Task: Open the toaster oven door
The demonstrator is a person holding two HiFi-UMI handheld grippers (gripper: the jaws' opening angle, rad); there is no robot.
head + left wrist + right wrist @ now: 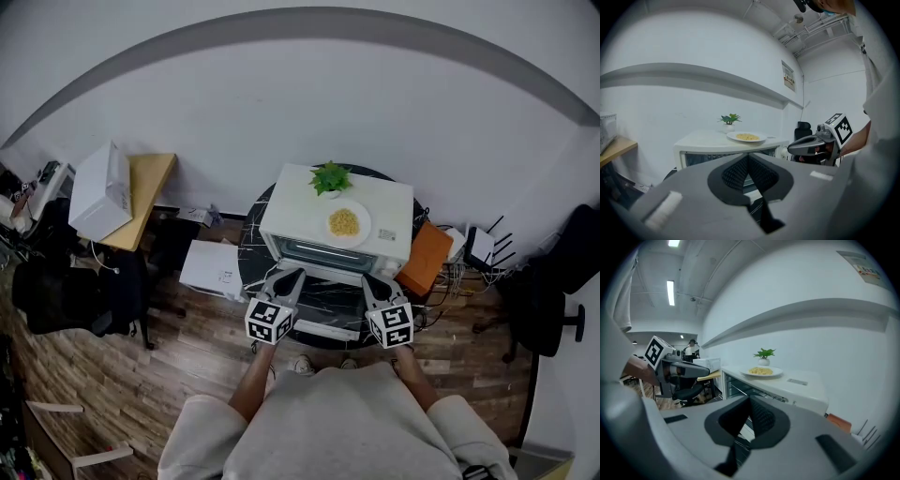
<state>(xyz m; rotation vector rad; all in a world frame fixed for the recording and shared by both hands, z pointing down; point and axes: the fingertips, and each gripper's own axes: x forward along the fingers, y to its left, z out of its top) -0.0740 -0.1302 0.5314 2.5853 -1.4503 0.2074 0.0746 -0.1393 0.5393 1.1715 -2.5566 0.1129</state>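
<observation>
The white toaster oven [389, 208] stands on a round black table [255, 225], with a plate of yellow food [348, 223] and a small plant [330, 177] on its top. Its glass door [323, 305] lies folded down toward me, and the cavity [323, 253] is exposed. My left gripper [289, 274] hovers over the door's left side, jaws shut on nothing. Over the door's right side my right gripper [373, 279] is also shut and empty. In the left gripper view the pads [740, 171] meet in front of the oven [708, 143].
A white box [99, 190] sits on a wooden desk at the left. Another white box [212, 268] lies on the floor by the table. An orange box [427, 258] and a router [481, 247] are at the right. Office chairs [66, 291] stand at both sides.
</observation>
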